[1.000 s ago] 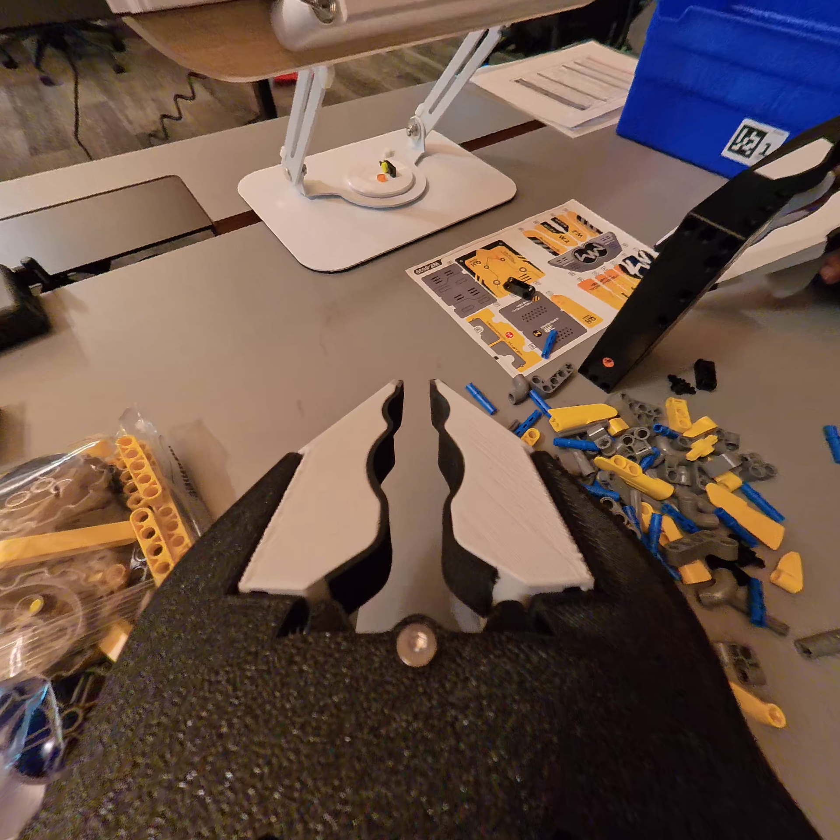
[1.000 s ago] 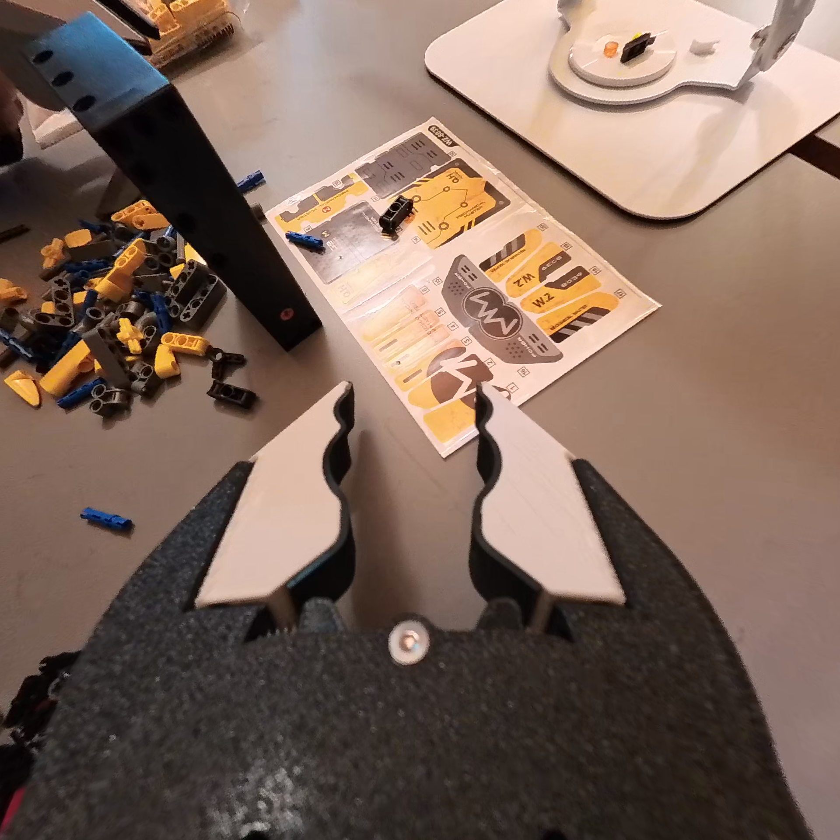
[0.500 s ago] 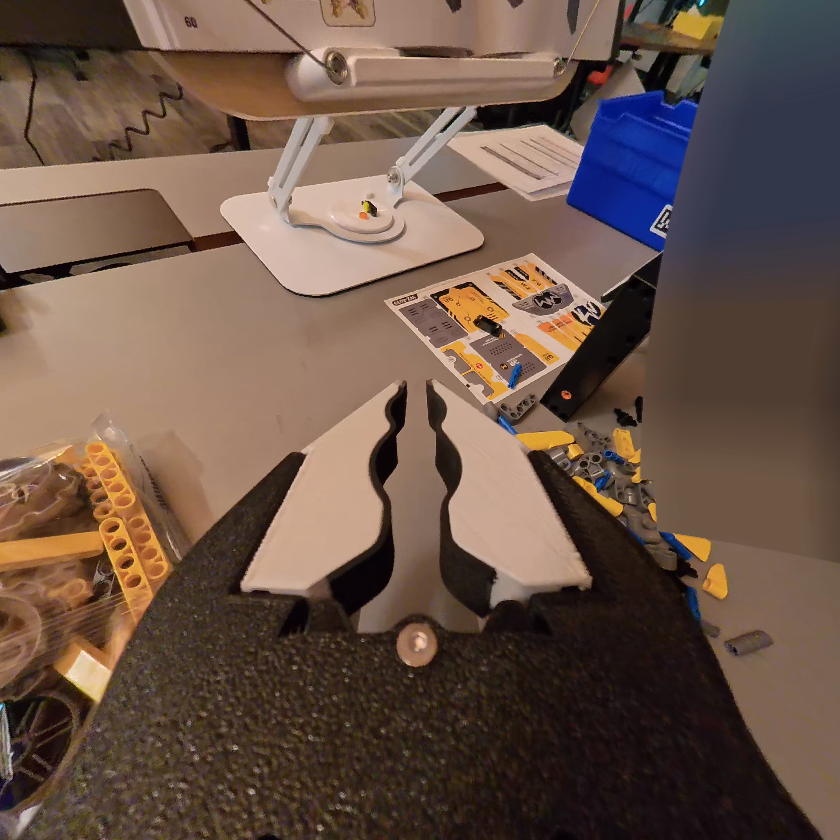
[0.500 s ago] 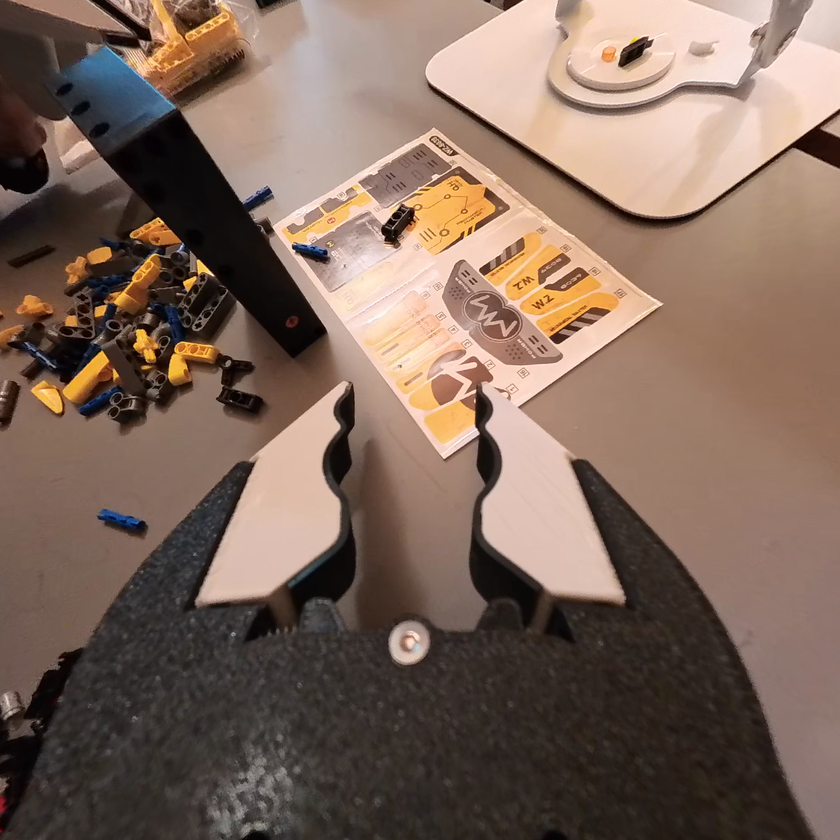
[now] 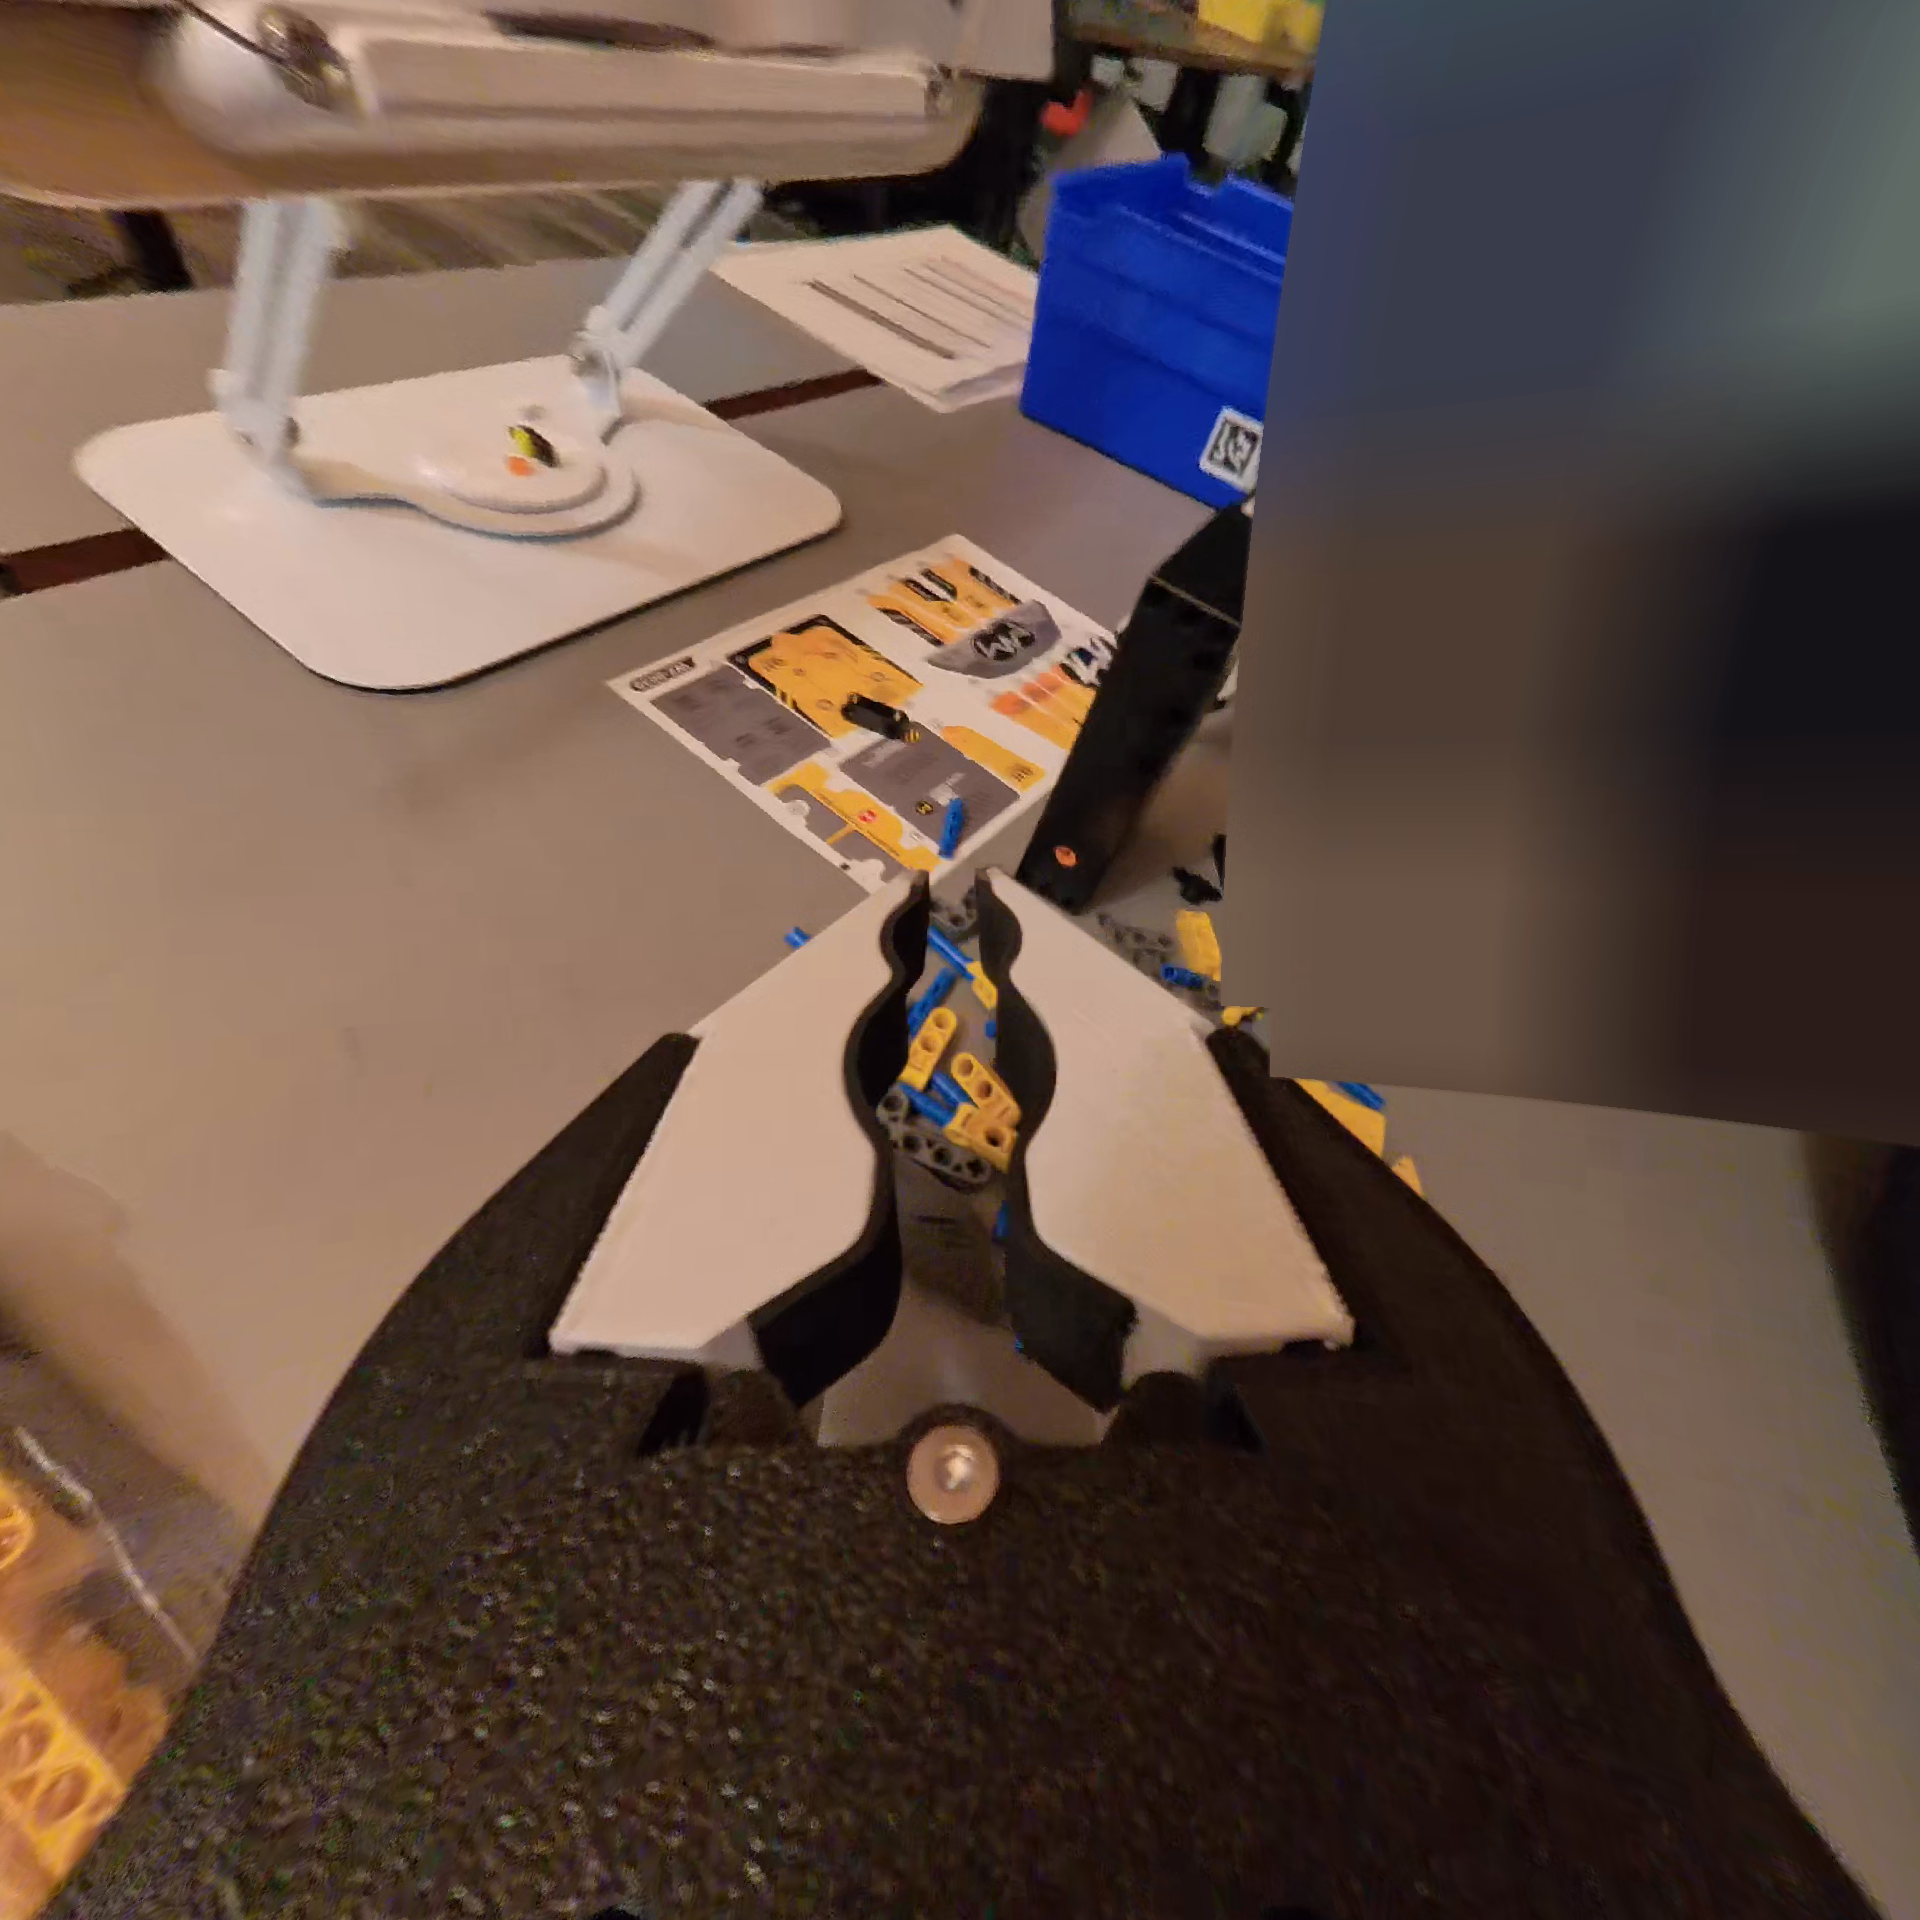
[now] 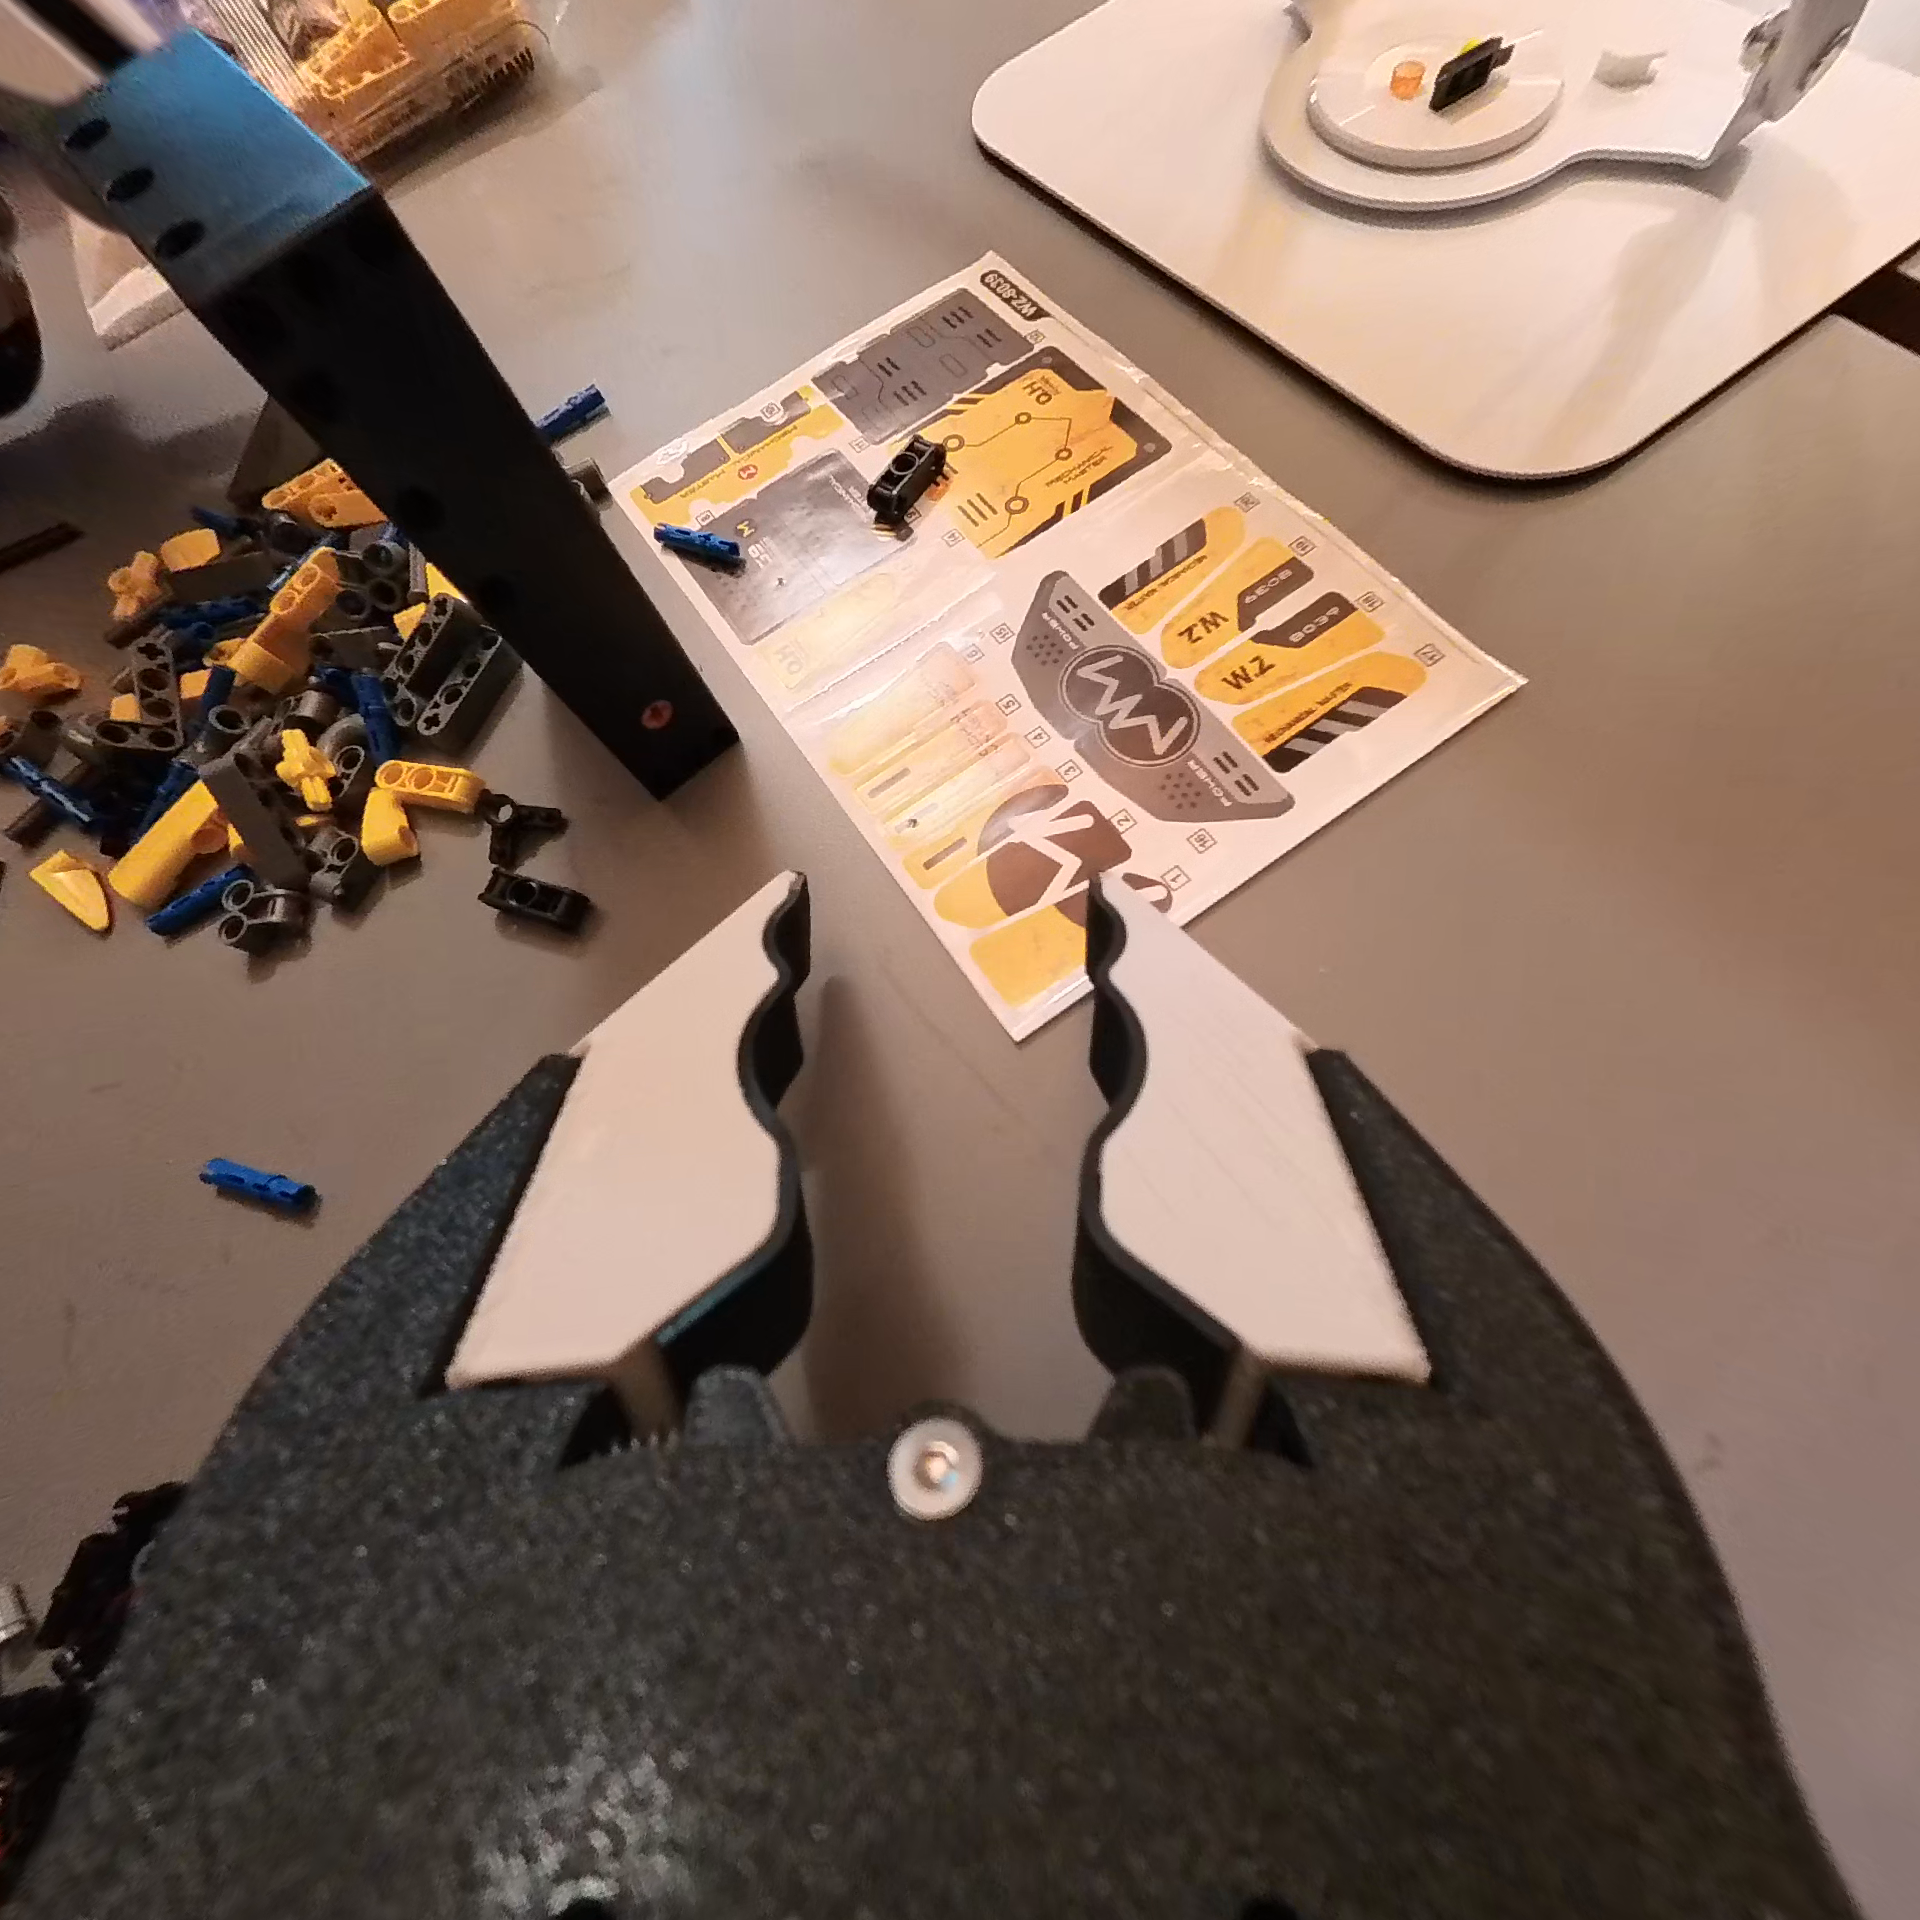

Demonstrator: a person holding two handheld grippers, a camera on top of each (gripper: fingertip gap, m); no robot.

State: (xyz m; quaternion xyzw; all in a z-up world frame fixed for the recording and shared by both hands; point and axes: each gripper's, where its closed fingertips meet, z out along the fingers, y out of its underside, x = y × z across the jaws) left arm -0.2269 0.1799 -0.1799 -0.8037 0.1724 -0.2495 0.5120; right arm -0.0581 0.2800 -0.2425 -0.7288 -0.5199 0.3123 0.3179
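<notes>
My left gripper [image 5: 952,889] is empty, its fingers closed to a narrow slit. It hovers over a pile of yellow, grey and blue building pieces [image 5: 961,1091], which shows through the slit. The pile also shows in the right wrist view [image 6: 260,707]. My right gripper [image 6: 945,891] is open and empty. It is low over the grey table, with its right fingertip over the near corner of a yellow and grey sticker sheet [image 6: 1039,644]. The sheet also shows in the left wrist view [image 5: 831,707]. A small black piece [image 6: 909,473] and a blue pin [image 6: 698,542] lie on it.
A black bar with holes [image 6: 436,468] leans down onto the table between pile and sheet. A white stand base [image 6: 1455,260] sits beyond the sheet. A blue bin [image 5: 1153,322] and papers [image 5: 914,301] are at the back. A bag of yellow parts [image 5: 42,1714] lies at the left. A loose blue pin [image 6: 258,1184] lies near my right gripper. Both grippers' tips are roughly 11 cm from the blue pin [image 6: 698,542]. The left camera catches it too, in the left wrist view [image 5: 954,827]. The right tips stand about 12 cm off the small black piece [image 6: 909,473].
My left gripper has moved right and forward, from bare table to over the brick pile, its slit unchanged. My right gripper has stayed open and almost still.
</notes>
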